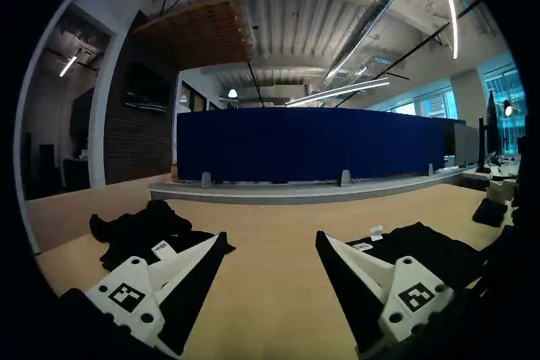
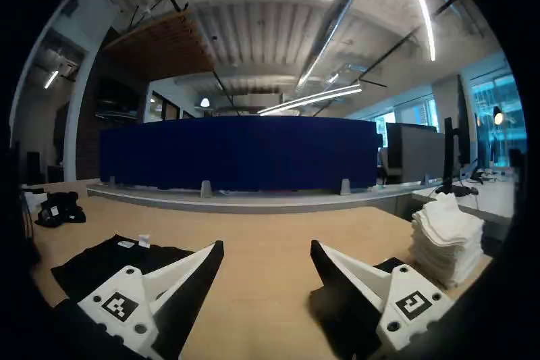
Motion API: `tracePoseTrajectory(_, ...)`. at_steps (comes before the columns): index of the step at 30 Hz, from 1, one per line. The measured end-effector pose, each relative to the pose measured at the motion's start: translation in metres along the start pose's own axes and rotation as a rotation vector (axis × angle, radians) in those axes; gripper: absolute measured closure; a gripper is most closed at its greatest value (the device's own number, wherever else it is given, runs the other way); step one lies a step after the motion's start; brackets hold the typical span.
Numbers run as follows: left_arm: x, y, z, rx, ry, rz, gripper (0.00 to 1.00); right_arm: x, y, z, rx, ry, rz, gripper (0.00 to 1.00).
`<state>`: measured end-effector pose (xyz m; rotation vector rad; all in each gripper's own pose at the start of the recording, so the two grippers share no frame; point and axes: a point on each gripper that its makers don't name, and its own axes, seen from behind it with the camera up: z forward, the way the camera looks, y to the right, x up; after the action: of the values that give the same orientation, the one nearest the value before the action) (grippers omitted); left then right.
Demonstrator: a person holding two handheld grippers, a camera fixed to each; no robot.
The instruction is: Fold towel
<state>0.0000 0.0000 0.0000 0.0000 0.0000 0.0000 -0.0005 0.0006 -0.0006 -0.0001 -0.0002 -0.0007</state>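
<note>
My left gripper [image 1: 270, 238] stands open low over the wooden table [image 1: 270, 225], nothing between its fingers. A crumpled black towel [image 1: 145, 228] lies past its left finger, and a flatter black towel [image 1: 422, 242] with a white tag lies behind its right finger. In the right gripper view, my right gripper [image 2: 266, 246] is open too and holds nothing. A flat black towel [image 2: 111, 259] with a white tag rests to its left, and another dark cloth [image 2: 378, 269] shows behind its right finger.
A stack of folded white towels [image 2: 445, 242] stands at the table's right edge. A small black bundle [image 2: 61, 211] sits far left, another [image 1: 489, 211] far right. A blue partition [image 1: 304, 144] closes off the table's far side. Monitors [image 2: 449, 157] stand on a desk beyond.
</note>
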Motion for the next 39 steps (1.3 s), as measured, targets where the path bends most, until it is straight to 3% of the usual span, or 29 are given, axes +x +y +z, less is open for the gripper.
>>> tracePoseTrajectory(20,-0.001,0.0,-0.002,-0.003,-0.008,0.002,0.03,0.002,0.001,-0.002,-0.013,-0.007,-0.013,0.0)
tracePoseTrajectory(24,0.006,0.0,-0.002,-0.013,-0.019,0.009,0.03,0.022,-0.001,-0.004,-0.016,-0.004,-0.04,0.0)
tracePoseTrajectory(30,0.055,-0.007,-0.004,-0.006,-0.001,-0.001,0.03,0.074,-0.007,-0.007,-0.02,0.013,-0.052,0.0)
tracePoseTrajectory(39,0.155,-0.011,-0.012,-0.013,0.011,0.029,0.03,0.169,-0.015,-0.015,-0.026,0.022,-0.068,0.0)
